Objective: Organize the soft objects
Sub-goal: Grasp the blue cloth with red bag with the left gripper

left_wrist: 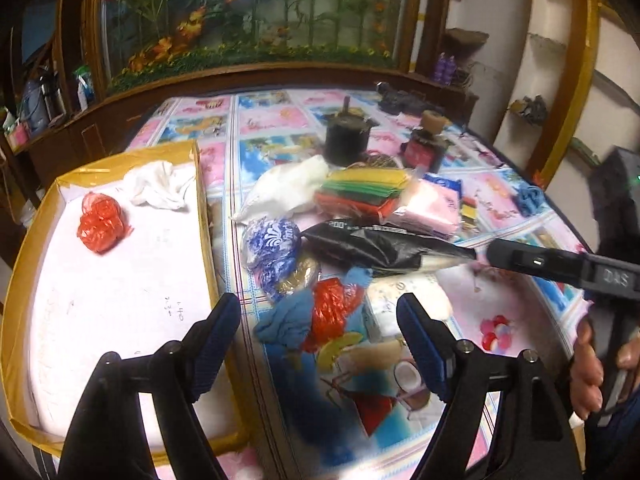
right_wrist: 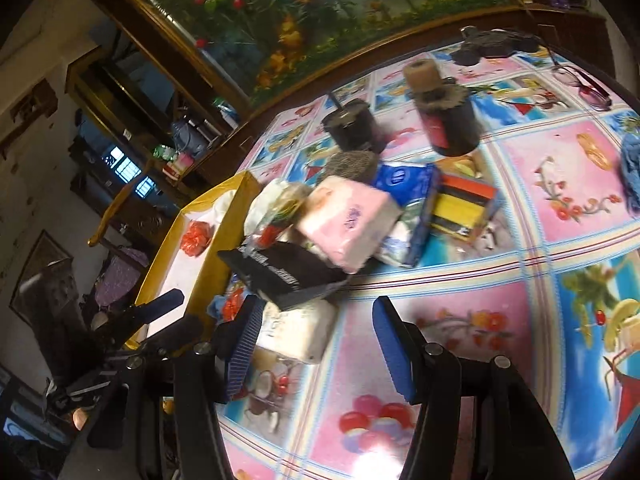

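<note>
Behind the table point(left_wrist: 520, 320) a large painted panel of flowers and bamboo point(left_wrist: 256, 12) is seen in a dark wooden frame. A plastic cloth printed with pink and blue picture squares covers the table.

At the table's left edge a shallow box point(left_wrist: 24, 280) with yellow taped walls and a white floor is placed. A crumpled red plastic bag point(left_wrist: 102, 226) and a bunched white cloth point(left_wrist: 160, 186) are seen inside it, near its far end.

Just beside the box's right wall, a pile of soft things is heaped on the cloth: a blue-and-white patterned bag point(left_wrist: 272, 244), a black plastic bag point(left_wrist: 380, 248), a pink tissue pack point(right_wrist: 348, 224), a blue tissue pack point(right_wrist: 408, 184), a stack of coloured cloths point(left_wrist: 360, 188), a white bag point(left_wrist: 288, 188), a second red bag point(left_wrist: 334, 312) and a blue rag point(left_wrist: 288, 316). Two dark jars point(left_wrist: 346, 140) are stood behind the pile, towards the far edge.

The left gripper point(left_wrist: 320, 340) is held above the box's right wall and the near end of the pile, its jaws apart and nothing between them. The right gripper point(right_wrist: 316, 344) is held over the near part of the table, right of the pile, jaws apart and empty; in the left view its tip lies close to the black bag. A hand point(left_wrist: 588, 364) is seen at its handle.
</note>
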`<move>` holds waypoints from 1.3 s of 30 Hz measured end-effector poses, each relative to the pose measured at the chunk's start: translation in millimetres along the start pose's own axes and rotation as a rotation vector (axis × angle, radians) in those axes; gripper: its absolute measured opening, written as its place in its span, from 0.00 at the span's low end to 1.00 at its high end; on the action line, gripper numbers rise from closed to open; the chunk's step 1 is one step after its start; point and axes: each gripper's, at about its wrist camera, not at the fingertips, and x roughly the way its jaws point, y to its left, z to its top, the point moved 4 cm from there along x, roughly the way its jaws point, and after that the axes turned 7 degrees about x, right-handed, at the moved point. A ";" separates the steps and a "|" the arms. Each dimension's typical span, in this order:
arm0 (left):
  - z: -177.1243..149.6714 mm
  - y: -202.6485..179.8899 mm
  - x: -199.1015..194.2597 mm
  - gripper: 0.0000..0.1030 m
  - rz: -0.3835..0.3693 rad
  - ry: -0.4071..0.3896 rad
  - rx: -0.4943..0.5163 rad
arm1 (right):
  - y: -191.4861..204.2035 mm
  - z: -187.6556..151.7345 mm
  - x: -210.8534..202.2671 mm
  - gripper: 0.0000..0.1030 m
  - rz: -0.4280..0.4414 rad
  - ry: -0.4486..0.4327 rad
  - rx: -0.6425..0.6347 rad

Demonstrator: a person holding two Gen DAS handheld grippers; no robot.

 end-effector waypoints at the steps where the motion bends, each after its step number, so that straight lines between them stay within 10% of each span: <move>1: 1.7 0.2 9.9 0.77 -0.001 0.040 -0.013 | -4.3 1.6 -0.3 0.60 0.001 -0.005 0.007; 9: 1.1 -3.5 38.3 0.77 -0.005 0.143 -0.025 | -27.2 1.9 -7.5 0.60 0.037 -0.020 0.051; 17: -24.2 -48.8 5.1 0.81 -0.300 0.125 0.036 | -30.7 2.2 -9.5 0.60 0.090 -0.026 0.080; 21: -16.5 -34.1 7.6 0.81 -0.114 0.096 0.017 | -29.0 1.3 -9.1 0.60 0.094 -0.025 0.073; 26: -8.3 -31.0 31.6 0.78 -0.054 0.155 -0.004 | -25.0 -0.5 -8.5 0.60 0.086 -0.026 0.052; 29: -9.8 -32.0 36.9 0.47 0.016 0.159 0.014 | -24.5 -1.3 -8.7 0.60 0.090 -0.025 0.048; 39: -33.1 -41.5 14.9 0.36 -0.004 0.101 0.057 | -15.1 -6.7 0.6 0.60 0.091 0.059 -0.018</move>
